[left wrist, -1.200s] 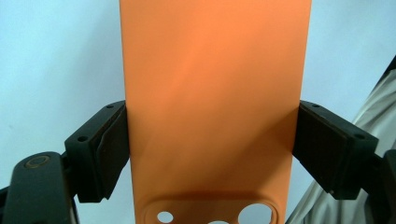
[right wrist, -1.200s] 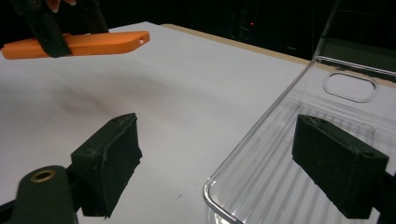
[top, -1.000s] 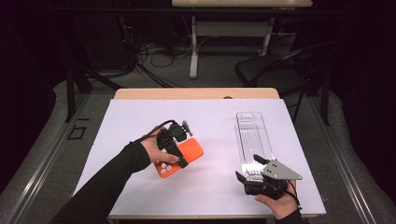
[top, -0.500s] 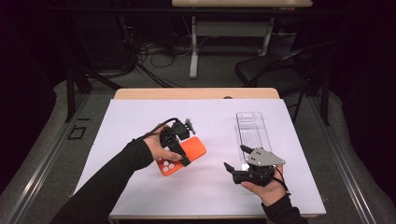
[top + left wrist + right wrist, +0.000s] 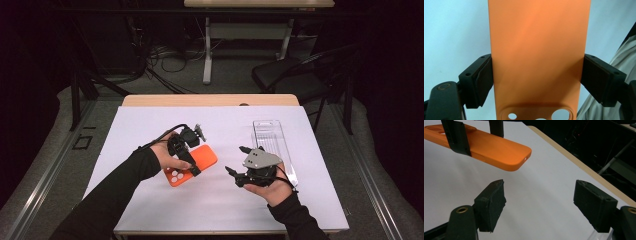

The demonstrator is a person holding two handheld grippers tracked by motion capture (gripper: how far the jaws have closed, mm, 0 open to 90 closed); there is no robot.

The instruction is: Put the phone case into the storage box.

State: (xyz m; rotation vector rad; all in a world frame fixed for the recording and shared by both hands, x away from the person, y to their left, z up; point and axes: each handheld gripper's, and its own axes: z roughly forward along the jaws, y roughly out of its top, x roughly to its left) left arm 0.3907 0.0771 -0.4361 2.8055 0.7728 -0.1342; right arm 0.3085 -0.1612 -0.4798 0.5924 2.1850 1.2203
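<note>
Left gripper (image 5: 186, 150) pinched the orange phone case (image 5: 192, 164) by its 2 long edges, lifted above the white table (image 5: 150, 125) left of centre. Right gripper (image 5: 236, 161), its jaws spread but just closing on nothing, sat right of it, near the clear plastic tray (image 5: 272, 142).

No readable text, label, brand, number or sign anywhere. Plain, unmarked back on the orange phone case (image 5: 537, 57); just three round cut-outs at its camera end. Nothing printed on the white table cover (image 5: 220, 210) beneath the case, nor on the clear plastic tray (image 5: 272, 142) to the right of the case. No lettering on the grey plate (image 5: 260, 158) beside that tray.
</note>
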